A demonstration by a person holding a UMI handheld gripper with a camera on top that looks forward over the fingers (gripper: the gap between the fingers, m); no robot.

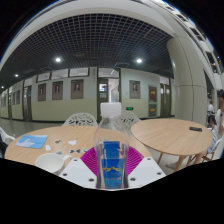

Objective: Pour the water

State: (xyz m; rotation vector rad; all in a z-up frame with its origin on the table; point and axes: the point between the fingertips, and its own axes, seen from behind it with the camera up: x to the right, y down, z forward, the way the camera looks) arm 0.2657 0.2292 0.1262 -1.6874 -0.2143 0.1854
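Note:
My gripper (112, 166) is shut on a clear plastic bottle with a blue label (112, 163). The bottle stands upright between the two magenta pads (91, 160), which press on its sides. It is held above the near edge of a round wooden table (30, 150). A white bowl (48, 161) sits on that table to the left of the bottle. Small white objects (60, 144) lie further back on the table; I cannot tell what they are.
A blue booklet (31, 141) lies on the left part of the table. A second round wooden table (172, 135) stands to the right. White chairs (80, 120) stand behind both tables. Beyond is a hall with a pillar (188, 85) and doors.

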